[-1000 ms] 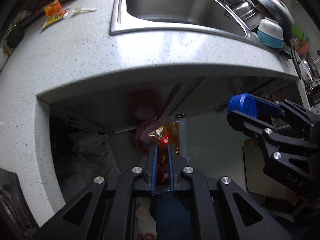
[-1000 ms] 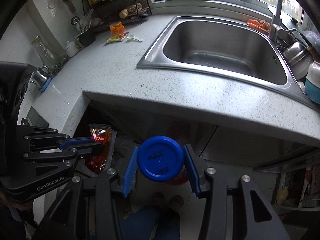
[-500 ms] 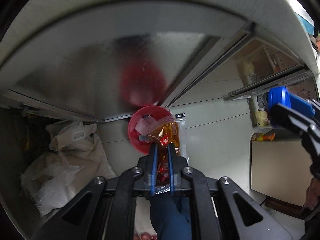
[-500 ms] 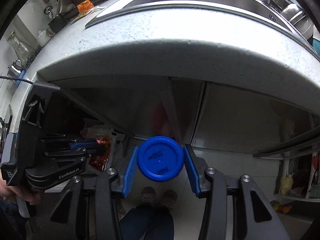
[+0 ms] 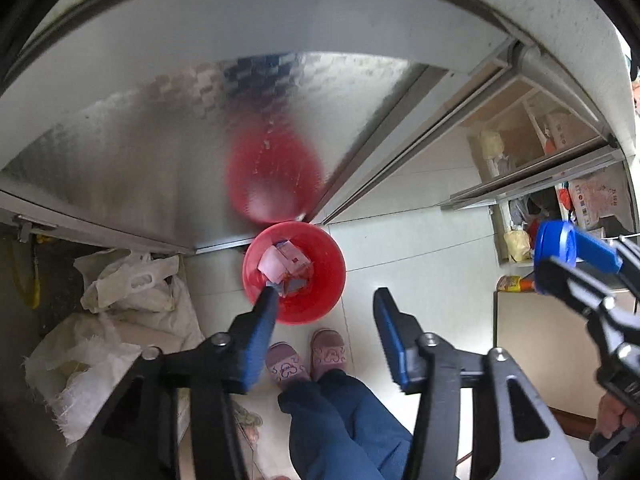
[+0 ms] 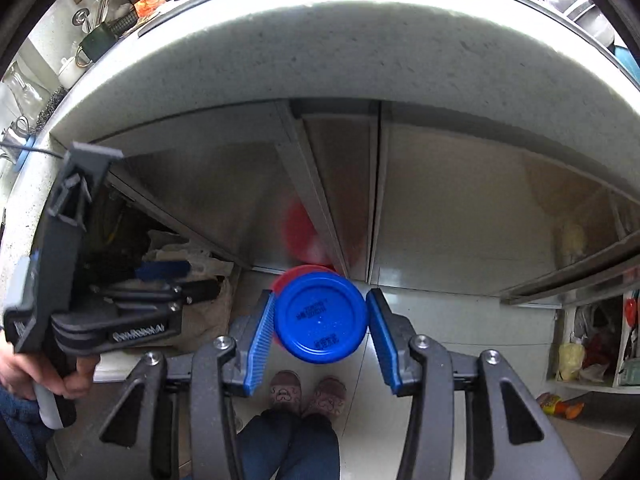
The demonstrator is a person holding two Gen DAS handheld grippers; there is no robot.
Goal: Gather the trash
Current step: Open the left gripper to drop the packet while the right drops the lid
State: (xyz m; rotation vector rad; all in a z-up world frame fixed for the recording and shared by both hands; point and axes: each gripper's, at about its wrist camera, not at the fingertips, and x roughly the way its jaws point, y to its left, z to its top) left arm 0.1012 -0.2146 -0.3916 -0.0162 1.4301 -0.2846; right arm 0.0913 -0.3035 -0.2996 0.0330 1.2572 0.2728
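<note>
While left tool [image 5: 324, 316] gapes over red bin [image 5: 320, 304] | right tool [image 6: 320, 320] loosely brackets blue lid [image 6: 320, 316], contact unclear.

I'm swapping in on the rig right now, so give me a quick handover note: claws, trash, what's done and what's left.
Left claw: open, empty, above the red bin on the floor.
Right claw: shut on the blue lid, held off to the right of the bin in the left wrist view.
Done: wrappers already lie in the bin.
Left: bring the right claw over the bin and release the lid. An orange packet on the counter probably needs collecting too.
</note>
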